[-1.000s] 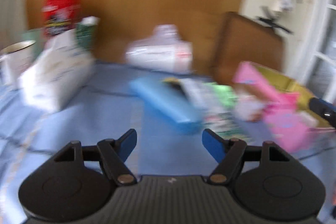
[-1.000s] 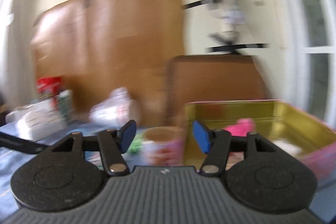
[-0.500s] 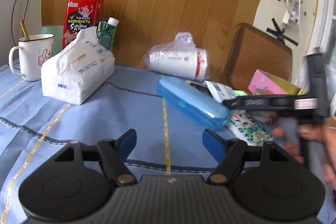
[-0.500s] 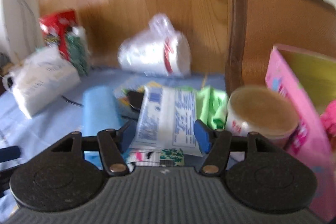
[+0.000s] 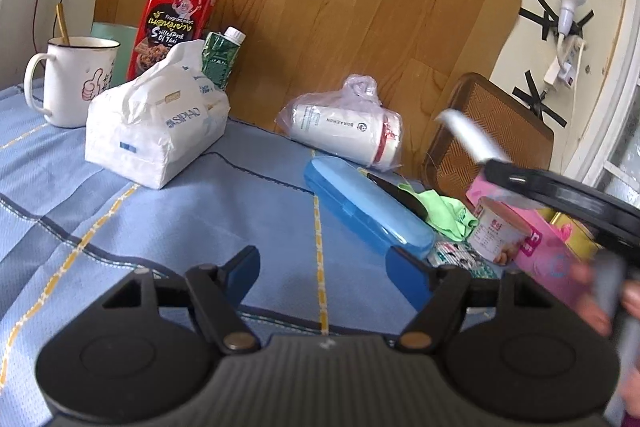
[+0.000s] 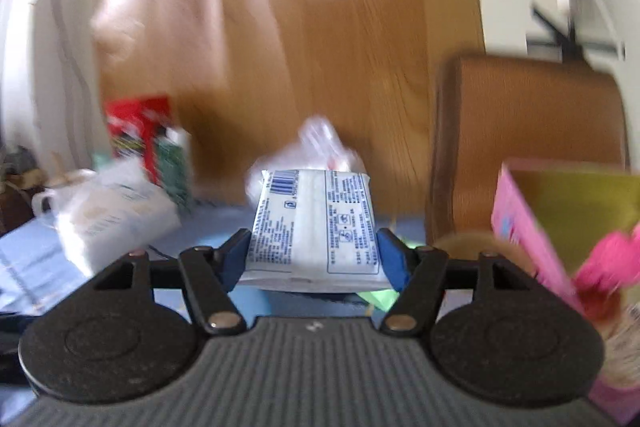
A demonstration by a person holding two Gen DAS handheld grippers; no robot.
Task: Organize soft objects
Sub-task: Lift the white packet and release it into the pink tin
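Observation:
My right gripper [image 6: 314, 257] is shut on a white tissue pack [image 6: 316, 223] with blue print and holds it raised above the table. The pack shows blurred in the left wrist view [image 5: 466, 135] above the right gripper's black body [image 5: 560, 193]. My left gripper [image 5: 324, 267] is open and empty, low over the blue tablecloth [image 5: 180, 227]. A green cloth [image 5: 446, 209] lies beside a blue case [image 5: 366, 205]. A pink box [image 6: 532, 223] with a gold inside stands at the right and holds a pink soft item [image 6: 608, 259].
A big white tissue bag [image 5: 156, 131], a white mug [image 5: 72, 79], a red snack box [image 5: 174, 23] and a green carton [image 5: 220, 55] stand at the back left. A bagged white cup [image 5: 344, 127] lies by the wooden board. A paper cup [image 5: 494, 231] and a patterned pack [image 5: 460, 255] sit near the pink box.
My right gripper closed on the white tissue pack that lay on the table and lifted it. My left gripper stayed open and hardly moved.

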